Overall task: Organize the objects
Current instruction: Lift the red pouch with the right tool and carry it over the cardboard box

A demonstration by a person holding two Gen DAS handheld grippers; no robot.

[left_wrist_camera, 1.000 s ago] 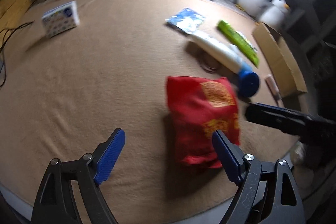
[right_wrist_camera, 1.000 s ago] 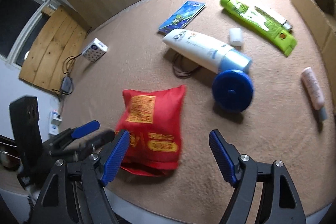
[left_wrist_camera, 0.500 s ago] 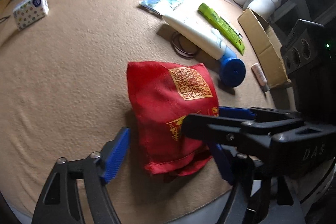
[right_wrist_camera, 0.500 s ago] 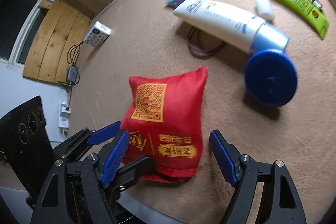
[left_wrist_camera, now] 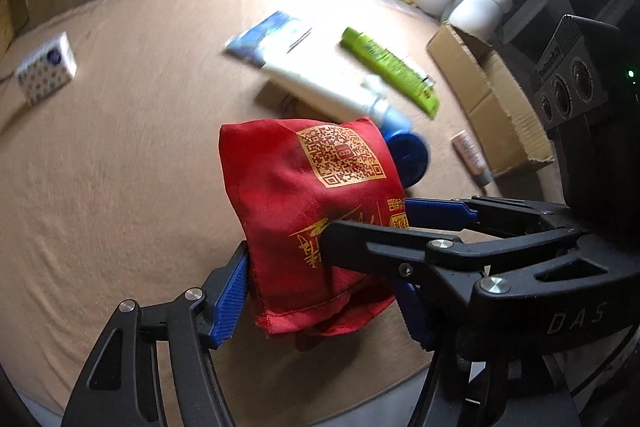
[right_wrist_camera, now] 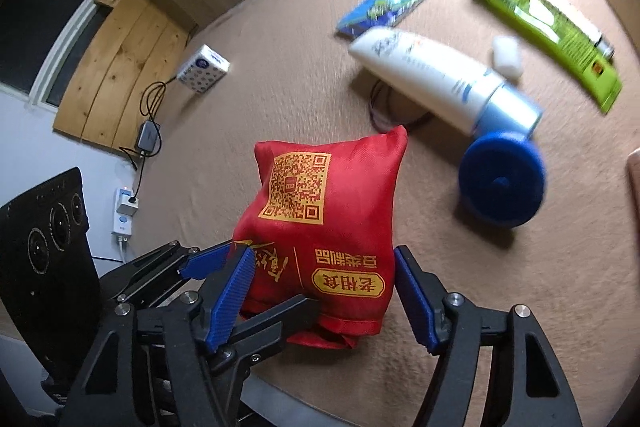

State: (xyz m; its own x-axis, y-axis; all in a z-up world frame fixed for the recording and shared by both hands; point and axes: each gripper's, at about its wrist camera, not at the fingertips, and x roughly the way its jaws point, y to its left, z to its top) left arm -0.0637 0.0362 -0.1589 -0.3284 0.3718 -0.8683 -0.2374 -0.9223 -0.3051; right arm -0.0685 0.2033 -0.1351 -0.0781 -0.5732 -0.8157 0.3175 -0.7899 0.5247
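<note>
Both grippers, left [left_wrist_camera: 320,291] and right [right_wrist_camera: 320,299], have just been closing and now clench the red fabric pouch with gold print [left_wrist_camera: 312,211] between them (lifted, it appears, off the tan carpeted tabletop [left_wrist_camera: 120,167]); transfer can follow.

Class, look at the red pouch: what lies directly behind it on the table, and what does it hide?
Behind the red pouch lie the blue cap and white tube, with a dark loop beneath the tube. In the left wrist view the pouch covers part of the cap; the tabletop under it is hidden.
</note>
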